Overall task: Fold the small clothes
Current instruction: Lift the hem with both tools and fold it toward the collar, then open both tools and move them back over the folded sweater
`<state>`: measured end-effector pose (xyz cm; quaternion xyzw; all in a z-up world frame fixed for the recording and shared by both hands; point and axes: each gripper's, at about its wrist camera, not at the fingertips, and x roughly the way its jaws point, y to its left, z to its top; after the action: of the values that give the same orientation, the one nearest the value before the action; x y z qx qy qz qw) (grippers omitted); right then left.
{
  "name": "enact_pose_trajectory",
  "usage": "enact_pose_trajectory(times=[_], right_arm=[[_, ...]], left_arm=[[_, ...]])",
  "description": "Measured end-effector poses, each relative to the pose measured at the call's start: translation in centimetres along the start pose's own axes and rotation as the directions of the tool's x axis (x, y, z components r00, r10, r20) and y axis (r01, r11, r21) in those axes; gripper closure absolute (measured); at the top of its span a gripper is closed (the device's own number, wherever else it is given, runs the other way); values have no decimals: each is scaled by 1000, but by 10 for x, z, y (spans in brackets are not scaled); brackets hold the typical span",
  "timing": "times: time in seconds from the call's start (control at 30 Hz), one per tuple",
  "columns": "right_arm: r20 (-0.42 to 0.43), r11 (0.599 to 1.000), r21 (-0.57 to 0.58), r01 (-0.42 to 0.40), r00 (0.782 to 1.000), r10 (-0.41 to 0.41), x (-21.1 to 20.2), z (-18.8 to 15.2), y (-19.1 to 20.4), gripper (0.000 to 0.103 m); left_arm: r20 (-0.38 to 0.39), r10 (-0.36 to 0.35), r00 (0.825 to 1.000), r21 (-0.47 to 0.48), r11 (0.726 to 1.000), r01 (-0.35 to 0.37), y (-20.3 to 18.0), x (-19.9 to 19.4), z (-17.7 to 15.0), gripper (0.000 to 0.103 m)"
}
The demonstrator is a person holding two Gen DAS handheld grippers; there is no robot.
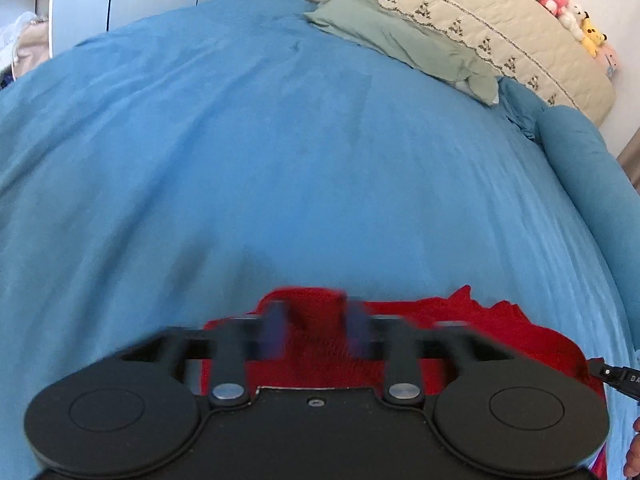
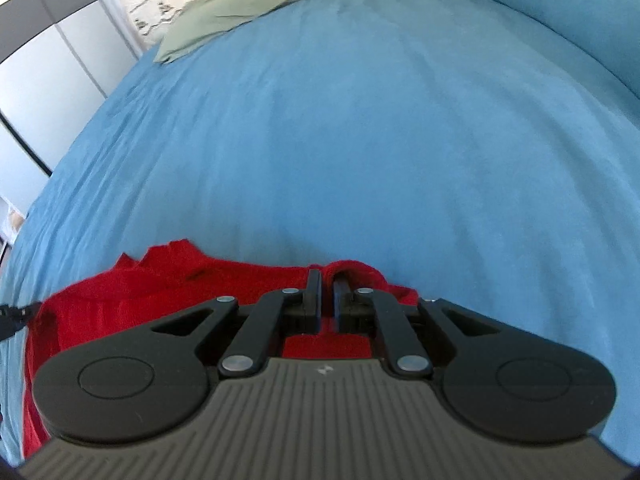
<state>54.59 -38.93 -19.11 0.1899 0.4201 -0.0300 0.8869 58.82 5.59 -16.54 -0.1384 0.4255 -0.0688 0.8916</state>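
Note:
A red knit garment (image 1: 480, 332) lies on the blue bedspread (image 1: 280, 160) at the near edge, under both grippers. My left gripper (image 1: 316, 328) is over the garment's left part; its blurred fingers stand apart with red cloth showing between them. My right gripper (image 2: 327, 292) is at the garment's (image 2: 140, 292) right corner. Its fingers are nearly together, with a raised fold of red cloth at the tips.
A sage-green cloth (image 1: 400, 40) lies at the far side of the bed, against a cream quilted headboard (image 1: 480, 20) with plush toys (image 1: 560, 4) on top. A rolled blue bolster (image 1: 592, 168) runs along the right edge. White wardrobe doors (image 2: 48, 80) stand beyond the bed.

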Motion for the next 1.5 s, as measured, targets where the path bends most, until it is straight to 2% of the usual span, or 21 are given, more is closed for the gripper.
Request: enact_pose_trajectory(times=[0.03,0.07,0.1,0.13,0.17,0.23,0.27,0.33,0.4,0.47,0.57,0.63,0.73,0.9,1.0,1.13,1.23,1.3,1.43,1.5], right_arm=[[5,1000,-13,-4,1000,4,-1,-1,2,69],[8,1000,-25,-7,1000,8,-4,-1,4,48],[24,999,-40,-7,1000,8,-9,-1,7,23],[62,997,-71,-2,998,7,-18,-1,13,13],[108,994,-108,1,994,11,-29,-2,21,0],[179,983,-185,-18,982,52,-48,-8,39,0],[179,977,-208,-50,980,89,-52,-11,47,0],[117,962,-249,-115,982,148,-44,-21,62,0],[56,949,-295,-114,989,136,-26,-33,77,0],[37,946,-312,-89,994,106,-8,-43,83,0],[28,955,-296,-31,999,41,17,-49,76,0],[54,952,-301,51,998,-36,31,-49,65,0],[73,946,-316,77,996,-56,41,-48,51,0],[75,932,-348,102,994,-81,41,-47,53,0],[79,919,-373,124,992,-102,24,-45,61,0],[113,910,-407,78,993,-35,-27,-57,69,0],[55,922,-386,34,998,-14,-61,-83,67,0],[29,914,-402,56,998,-48,-75,-106,64,0],[-15,915,-382,130,989,-146,-81,-140,44,0],[-24,920,-348,178,980,-199,-78,-151,28,0]], left_arm=[[25,3,1000,5,1000,-3,-1,-8,1,24],[58,9,998,13,1000,-9,-3,-20,2,22],[86,14,996,21,1000,-16,-7,-32,4,14],[111,15,994,27,999,-18,-11,-43,3,5],[131,-5,991,38,999,0,-14,-53,2,1],[106,-96,990,91,992,86,-24,-58,-3,0],[49,-130,990,124,985,123,-31,-52,-6,0],[-28,-135,990,158,978,137,-41,-35,-13,0],[-52,-139,989,156,977,145,-41,-18,-21,0],[-74,-166,983,142,974,175,-37,-1,-25,0],[-88,-116,989,144,981,128,-30,22,-27,0],[-67,-112,991,136,983,120,-20,31,-27,0],[-52,-91,995,158,983,98,-18,38,-25,0],[-61,-15,998,253,967,31,-35,36,-28,0],[-20,-22,1000,303,953,27,-41,0,-37,0],[32,14,999,356,934,-24,-39,-59,-73,0],[-25,38,999,338,941,-27,-24,-86,-107,0],[-75,73,994,337,941,-44,-14,-88,-122,0],[-121,181,976,341,931,-130,14,-79,-147,0],[-126,149,981,297,949,-106,29,-78,-149,0]])
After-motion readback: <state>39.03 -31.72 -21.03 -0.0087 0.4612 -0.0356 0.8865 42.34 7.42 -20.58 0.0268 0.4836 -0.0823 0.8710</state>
